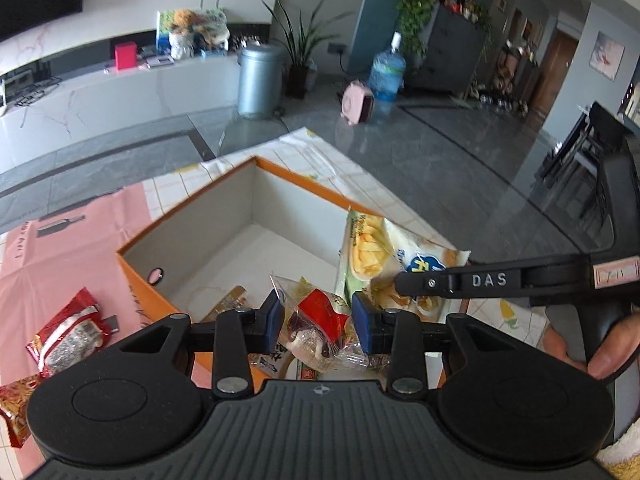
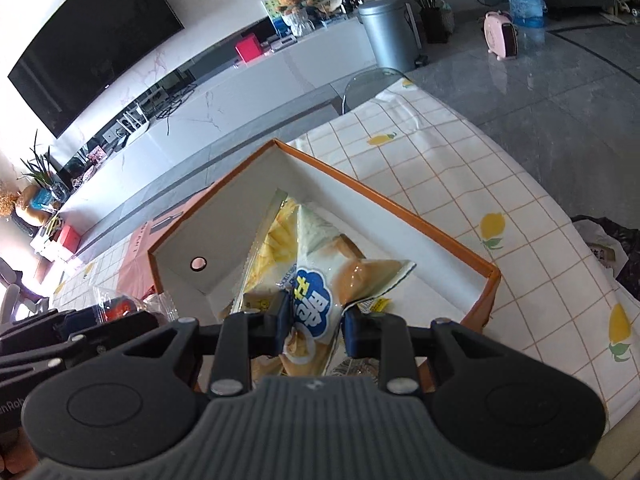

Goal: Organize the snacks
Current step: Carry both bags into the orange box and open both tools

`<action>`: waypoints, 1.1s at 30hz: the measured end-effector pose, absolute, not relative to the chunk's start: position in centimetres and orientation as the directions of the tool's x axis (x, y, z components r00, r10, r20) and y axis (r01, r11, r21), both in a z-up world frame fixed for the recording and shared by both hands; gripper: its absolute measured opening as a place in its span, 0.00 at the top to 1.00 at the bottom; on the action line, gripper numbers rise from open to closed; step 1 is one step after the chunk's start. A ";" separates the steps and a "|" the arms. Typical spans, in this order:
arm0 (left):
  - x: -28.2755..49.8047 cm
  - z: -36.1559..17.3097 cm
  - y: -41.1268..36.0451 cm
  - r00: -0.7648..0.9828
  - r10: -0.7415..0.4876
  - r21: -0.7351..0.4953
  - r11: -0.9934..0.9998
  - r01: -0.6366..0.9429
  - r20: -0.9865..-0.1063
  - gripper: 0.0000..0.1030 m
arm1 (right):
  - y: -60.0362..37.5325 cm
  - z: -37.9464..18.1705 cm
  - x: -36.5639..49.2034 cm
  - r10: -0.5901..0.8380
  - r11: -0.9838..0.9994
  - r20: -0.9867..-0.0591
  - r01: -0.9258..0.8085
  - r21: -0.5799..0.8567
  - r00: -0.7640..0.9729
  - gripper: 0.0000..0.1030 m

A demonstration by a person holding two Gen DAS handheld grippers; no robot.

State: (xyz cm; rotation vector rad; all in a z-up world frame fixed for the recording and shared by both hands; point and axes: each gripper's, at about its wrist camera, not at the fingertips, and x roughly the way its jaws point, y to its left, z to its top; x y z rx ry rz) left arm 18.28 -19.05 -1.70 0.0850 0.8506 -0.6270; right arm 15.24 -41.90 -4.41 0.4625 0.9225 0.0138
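The orange cardboard box's [image 1: 182,210] near floor is being hidden by both tools — possibly more packets there. A clear red-filled snack packet [image 1: 316,330] is being clamped by the left gripper [image 1: 317,319] over the box; a white-and-blue chip bag [image 2: 316,300] is being pinched by the right gripper [image 2: 314,322] inside it.

Beyond the checked cloth [image 2: 460,184]: grey bin [image 1: 258,80], potted plant [image 1: 302,46], water jug [image 1: 387,70], wall-mounted television [image 2: 92,44].

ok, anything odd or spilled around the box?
Nothing spilled or damaged. The fries bag leans against the orange box wall, held by the right gripper. Red snack packets lie loose outside it.
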 end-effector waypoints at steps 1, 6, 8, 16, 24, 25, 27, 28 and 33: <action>18.7 -2.2 -19.5 0.475 -0.480 -0.173 0.814 0.554 -0.738 0.60 | -42.2 -4.9 15.8 0.208 0.901 -0.777 0.192 0.388 0.594 0.77; 20.2 -4.5 -21.1 0.364 -0.459 -0.188 0.792 0.581 -0.811 0.60 | -42.8 -7.2 18.0 0.208 0.904 -0.833 0.224 0.364 0.513 0.76; 20.4 -5.1 -21.8 0.321 -0.442 -0.186 0.783 0.593 -0.837 0.60 | -42.8 -7.6 18.6 0.192 0.914 -0.852 0.227 0.336 0.488 0.76; 20.6 -6.6 -24.1 0.196 -0.385 -0.180 0.747 0.640 -0.902 0.60 | -42.3 -8.2 20.4 0.149 0.950 -0.911 0.198 0.240 0.386 0.76; 20.7 -8.4 -25.2 0.145 -0.346 -0.177 0.744 0.645 -0.927 0.60 | -41.8 -8.7 21.6 0.076 0.975 -0.951 0.176 0.133 0.299 0.68; 20.6 -8.5 -25.2 0.143 -0.340 -0.172 0.743 0.646 -0.929 0.60 | -41.7 -8.7 21.8 0.070 0.977 -0.954 0.174 0.125 0.292 0.66; 20.5 -8.7 -25.4 0.146 -0.328 -0.161 0.746 0.646 -0.933 0.60 | -41.5 -8.5 21.8 0.065 0.979 -0.955 0.166 0.117 0.288 0.64; 20.5 -8.8 -25.4 0.147 -0.320 -0.155 0.749 0.645 -0.936 0.60 | -41.4 -8.3 21.8 0.064 0.980 -0.955 0.163 0.115 0.290 0.62; 19.9 -9.1 -26.0 0.174 -0.303 -0.126 0.758 0.640 -0.937 0.59 | -40.9 -6.8 21.0 0.041 0.987 -0.945 0.133 0.089 0.326 0.48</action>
